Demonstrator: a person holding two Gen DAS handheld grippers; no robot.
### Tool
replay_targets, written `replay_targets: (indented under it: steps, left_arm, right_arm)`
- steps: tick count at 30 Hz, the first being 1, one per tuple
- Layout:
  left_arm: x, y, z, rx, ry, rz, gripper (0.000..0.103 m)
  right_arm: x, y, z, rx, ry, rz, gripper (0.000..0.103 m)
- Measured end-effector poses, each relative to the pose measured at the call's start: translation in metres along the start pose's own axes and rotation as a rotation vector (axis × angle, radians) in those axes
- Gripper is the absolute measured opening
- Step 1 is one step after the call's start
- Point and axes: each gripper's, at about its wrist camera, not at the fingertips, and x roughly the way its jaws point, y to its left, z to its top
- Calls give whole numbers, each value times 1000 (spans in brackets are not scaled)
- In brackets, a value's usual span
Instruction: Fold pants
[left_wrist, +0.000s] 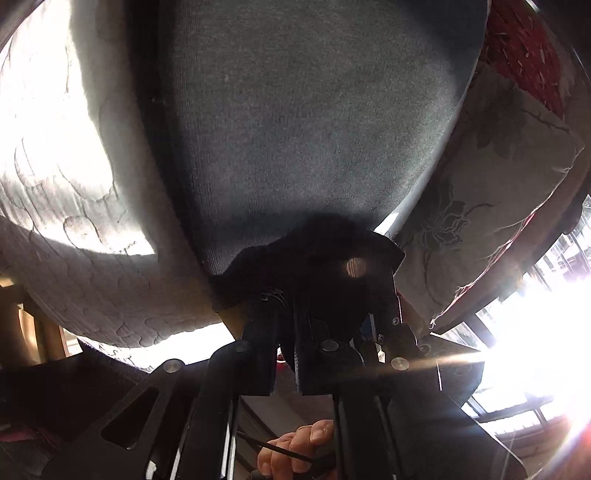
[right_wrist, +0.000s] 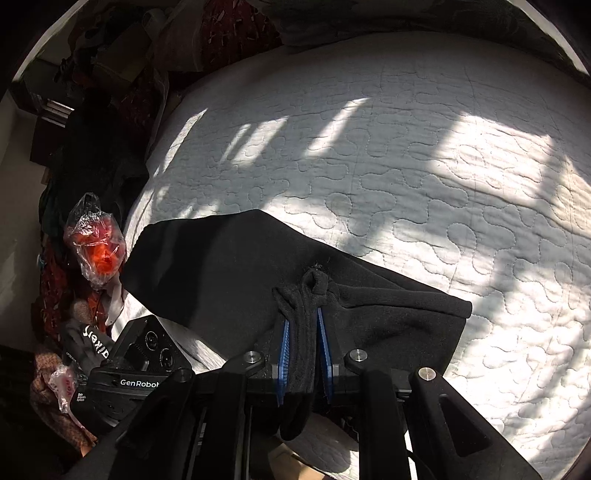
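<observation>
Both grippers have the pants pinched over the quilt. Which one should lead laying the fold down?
Probably right. The right gripper views the pants and bare quilt clearly; fabric fills the left gripper view.

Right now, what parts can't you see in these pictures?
- Left wrist view: the left claw tips are buried in the dark pants, which fill the view.
- Right wrist view: the bunched cloth hides the right claw pads' grip.
- Right wrist view: what is inside the plastic bag is unclear.
</observation>
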Motion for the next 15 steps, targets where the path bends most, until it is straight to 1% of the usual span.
replay_targets:
  steps: [2, 6, 11, 13, 15]
  left_arm:
    - [0, 6, 4, -17, -3, 1, 5]
    - [2, 19, 11, -79, -1, -22, 5]
    - [5, 33, 15, -140, 45, -68, 6]
    - [5, 40, 17, -159, 67, -80, 7]
    - [2, 46, 16, -179, 73, -87, 7]
  right_arm:
    - [11, 0, 2, 19, 11, 11, 18]
    - [24, 1, 4, 32, 24, 5, 19]
    - [33, 2, 5, 50, 23, -11, 21]
    - [35, 4, 5, 53, 19, -18, 23]
    - [34, 7, 5, 57, 14, -27, 26]
